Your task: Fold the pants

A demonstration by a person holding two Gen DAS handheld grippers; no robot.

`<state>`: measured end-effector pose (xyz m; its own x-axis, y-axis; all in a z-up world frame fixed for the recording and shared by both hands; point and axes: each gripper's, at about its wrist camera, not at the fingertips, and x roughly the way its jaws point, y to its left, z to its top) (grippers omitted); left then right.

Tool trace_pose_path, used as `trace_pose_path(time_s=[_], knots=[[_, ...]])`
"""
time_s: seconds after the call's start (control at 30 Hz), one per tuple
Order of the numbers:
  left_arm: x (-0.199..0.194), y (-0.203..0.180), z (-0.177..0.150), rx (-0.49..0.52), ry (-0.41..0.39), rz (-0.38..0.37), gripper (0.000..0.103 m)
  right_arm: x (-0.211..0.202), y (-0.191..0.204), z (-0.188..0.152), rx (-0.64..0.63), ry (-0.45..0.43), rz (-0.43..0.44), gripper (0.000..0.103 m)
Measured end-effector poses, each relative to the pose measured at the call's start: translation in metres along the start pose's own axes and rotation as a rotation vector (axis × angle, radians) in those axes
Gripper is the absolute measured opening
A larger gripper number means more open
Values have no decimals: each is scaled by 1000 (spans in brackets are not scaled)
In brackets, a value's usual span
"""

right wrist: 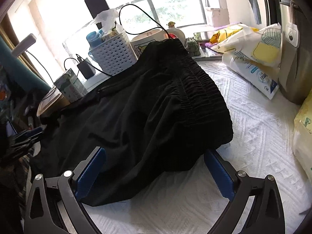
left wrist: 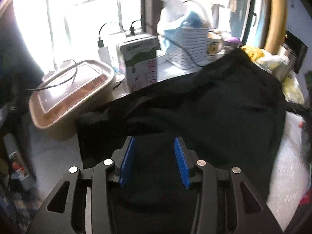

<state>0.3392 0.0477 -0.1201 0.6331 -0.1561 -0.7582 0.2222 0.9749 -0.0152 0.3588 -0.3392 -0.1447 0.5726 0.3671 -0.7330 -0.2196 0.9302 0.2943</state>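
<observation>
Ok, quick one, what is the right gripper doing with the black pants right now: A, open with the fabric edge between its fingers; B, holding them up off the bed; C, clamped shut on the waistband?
A: the right gripper is open, its blue fingers set wide either side of the edge of the black pants, which lie on the white bedcover.

Open white bedcover (right wrist: 253, 136) lies to the right of the black pants (right wrist: 146, 107), giving clear passage there. That strip is bounded on the far right by stacked plastic bags (right wrist: 253, 58). Behind the pants, a white basket (right wrist: 115, 54), a milk carton (left wrist: 140, 64) and trailing cables (right wrist: 140, 17) crowd the windowsill. A lidded box (left wrist: 72, 95) stands just beside the pants' left edge.
</observation>
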Motion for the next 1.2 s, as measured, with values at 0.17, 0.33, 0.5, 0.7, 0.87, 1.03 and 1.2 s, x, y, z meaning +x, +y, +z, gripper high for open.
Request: trace_pose_path(time_s=[0.17,0.33,0.5,0.7,0.87,1.03,1.2], knots=[[35,33,10,-108,65,48,42,-6,-11,-11,44,30,14,101],[7,48,16,-180,-21,69,42,-7,-15,-10,66,18,37,101],[-46,51,4,-208,-109,93,60,6,-13,3,106,-15,55,101],[-81,50,-25,-234,-118,129,62,16,-22,19,221,-56,132,101],[-95,47,-50,-268,-105,143,63,21,-33,29,317,-76,203,96],[-97,45,-68,-307,-78,148,63,36,-52,29,486,-68,248,29],[-110,42,-80,-322,-84,145,63,21,-52,29,474,-112,192,15]])
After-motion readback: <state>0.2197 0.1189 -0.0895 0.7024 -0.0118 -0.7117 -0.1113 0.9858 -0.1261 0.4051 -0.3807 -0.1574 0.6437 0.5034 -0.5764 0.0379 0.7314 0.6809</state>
